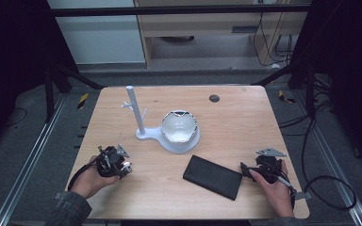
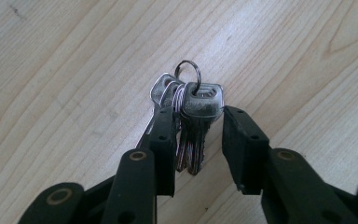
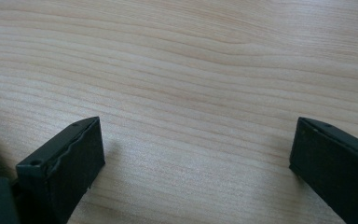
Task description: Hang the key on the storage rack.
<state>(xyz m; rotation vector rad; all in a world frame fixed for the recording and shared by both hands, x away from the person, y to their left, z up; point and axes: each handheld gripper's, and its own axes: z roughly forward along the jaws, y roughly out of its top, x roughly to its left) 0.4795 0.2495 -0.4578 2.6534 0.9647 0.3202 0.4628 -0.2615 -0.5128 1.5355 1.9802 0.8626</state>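
A bunch of silver keys on a split ring sits between the jaws of my left gripper. The left pad touches the keys, while the right pad stands a small gap away from them, so nothing is clamped. In the high view the left gripper is at the table's front left, held in a hand. My right gripper rests at the front right, just right of a black flat case. Its jaws stand wide open over bare wood in the right gripper view.
A white stand with a branched post and a white bowl on its base sits mid-table. A dark round hole lies near the far edge. The wooden table has bare room at the right and far left.
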